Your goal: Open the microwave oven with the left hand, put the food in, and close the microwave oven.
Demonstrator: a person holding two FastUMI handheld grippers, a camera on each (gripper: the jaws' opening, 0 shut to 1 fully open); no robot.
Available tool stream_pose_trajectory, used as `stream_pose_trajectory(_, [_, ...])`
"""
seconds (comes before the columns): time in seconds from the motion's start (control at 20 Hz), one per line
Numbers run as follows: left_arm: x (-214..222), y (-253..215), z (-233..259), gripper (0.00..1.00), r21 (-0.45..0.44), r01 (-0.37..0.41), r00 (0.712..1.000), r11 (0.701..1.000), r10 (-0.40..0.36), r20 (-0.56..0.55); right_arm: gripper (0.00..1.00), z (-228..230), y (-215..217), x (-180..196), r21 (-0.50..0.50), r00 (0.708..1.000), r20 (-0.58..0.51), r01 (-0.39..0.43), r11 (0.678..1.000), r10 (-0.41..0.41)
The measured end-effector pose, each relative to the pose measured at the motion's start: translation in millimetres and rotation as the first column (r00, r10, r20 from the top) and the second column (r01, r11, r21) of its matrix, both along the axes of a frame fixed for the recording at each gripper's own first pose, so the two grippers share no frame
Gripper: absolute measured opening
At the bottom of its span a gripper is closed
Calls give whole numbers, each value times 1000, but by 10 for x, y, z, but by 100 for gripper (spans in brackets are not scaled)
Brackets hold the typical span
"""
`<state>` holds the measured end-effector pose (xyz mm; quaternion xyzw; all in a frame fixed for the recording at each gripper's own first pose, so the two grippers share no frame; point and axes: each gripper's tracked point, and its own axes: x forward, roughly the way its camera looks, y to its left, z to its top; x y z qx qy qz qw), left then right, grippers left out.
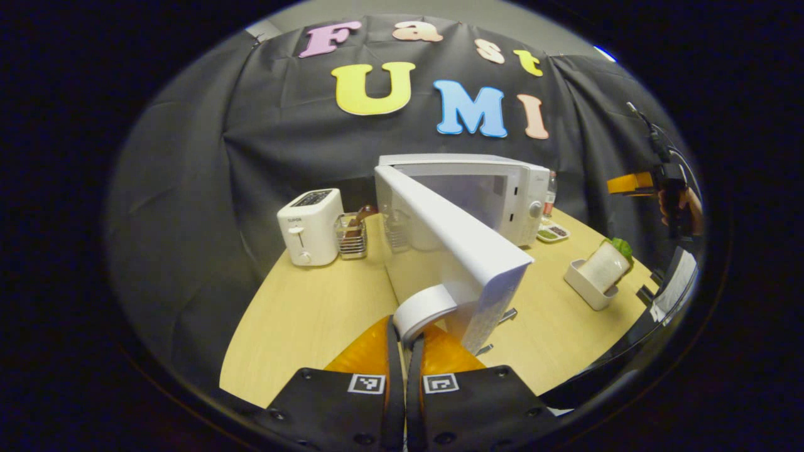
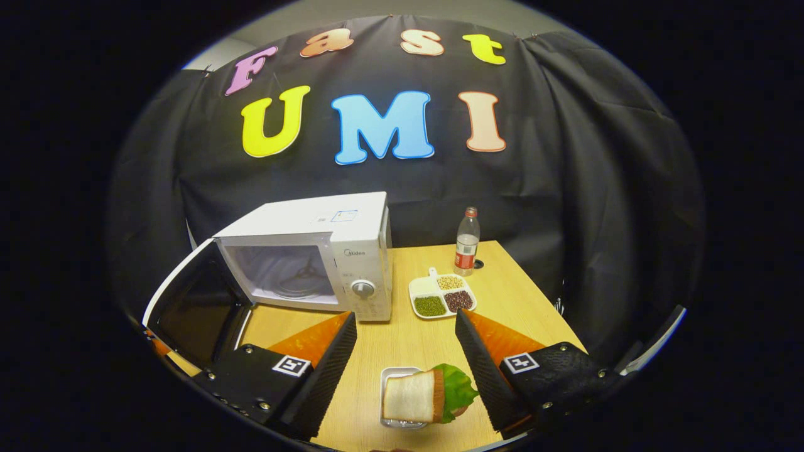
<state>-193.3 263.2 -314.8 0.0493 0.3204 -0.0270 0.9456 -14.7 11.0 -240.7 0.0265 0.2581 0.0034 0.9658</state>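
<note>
Microwave oven (image 2: 314, 251): white, on the wooden table (image 2: 402, 339) toward the booth's back wall; cavity open, turntable visible inside.
Microwave door (image 1: 452, 251): swung wide on its left hinge; rigid panel, likely light to swing; dark inner window seen in the right gripper view (image 2: 195, 307).
Door handle (image 1: 424, 307): white curved grip at the door's free edge; smooth plastic, probably slippery under a light pinch.
Left gripper (image 1: 405, 342): fingers drawn together, clamped on the door handle.
Right gripper (image 2: 405, 351): fingers spread wide apart, holding nothing, poised above the food.
Food: sandwich (image 2: 414, 395), white bread slice with a lettuce leaf (image 2: 458, 389) on its right side, standing on edge in a small white tray (image 2: 392, 376); on the table's near side, in front of the oven and well apart from it; also seen far right in the left gripper view (image 1: 606, 263).
Handling, sandwich: judged soft, light, easily crushed; lettuce loose and liable to slip out.
Handling, tray: judged stiff, light; safer hold than the bread.
Suggested hold: across the tray's rim or side walls, or a gentle pinch on the flat bread faces.
Other items: white toaster (image 1: 311, 226); wire rack (image 1: 352, 235) beside it; divided dish of beans (image 2: 441, 296); water bottle (image 2: 467, 242).
</note>
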Motion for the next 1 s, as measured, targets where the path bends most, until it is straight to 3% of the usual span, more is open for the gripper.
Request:
stream_pose_trajectory(0.15, [-18, 76, -14, 8, -12, -12, 1000, 1000, 12, 10, 96, -412, -164, -61, 36, 991, -130, -12, 999, 16])
stream_pose_trajectory(0.35, [-31, 93, -47, 16, -44, -36, 999, 998, 36, 15, 96, -864, -403, -378, 114, 953, -303, 12, 993, 23])
stream_pose_trajectory(0.5, [-50, 113, -57, 22, -48, -58, 998, 997, 58, 4, 96, -1163, -490, -599, 163, 910, -407, -10, 987, 76])
stream_pose_trajectory(0.6, [-58, 73, -58, 17, -47, -59, 998, 997, 59, -8, 97, -1259, -511, -692, 195, 889, -443, -30, 980, 116])
stream_pose_trajectory(0.75, [-131, 128, -25, 19, -27, -85, 996, 996, 85, -10, 96, -1355, -479, -745, 263, 862, -479, -39, 964, 166])
stream_pose_trajectory(0.85, [-222, 185, 36, 34, 12, -125, 992, 992, 125, -5, 96, -1438, -458, -769, 287, 844, -499, -53, 956, 196])
stream_pose_trajectory(0.95, [-348, 274, 181, 22, 61, -182, 983, 981, 181, 18, 92, -1479, -419, -754, 317, 834, -503, -67, 946, 227])
stream_pose_trajectory(1.0, [-393, 257, 306, 28, 64, -214, 977, 975, 212, 38, 93, -1489, -375, -760, 334, 830, -501, -75, 939, 244])
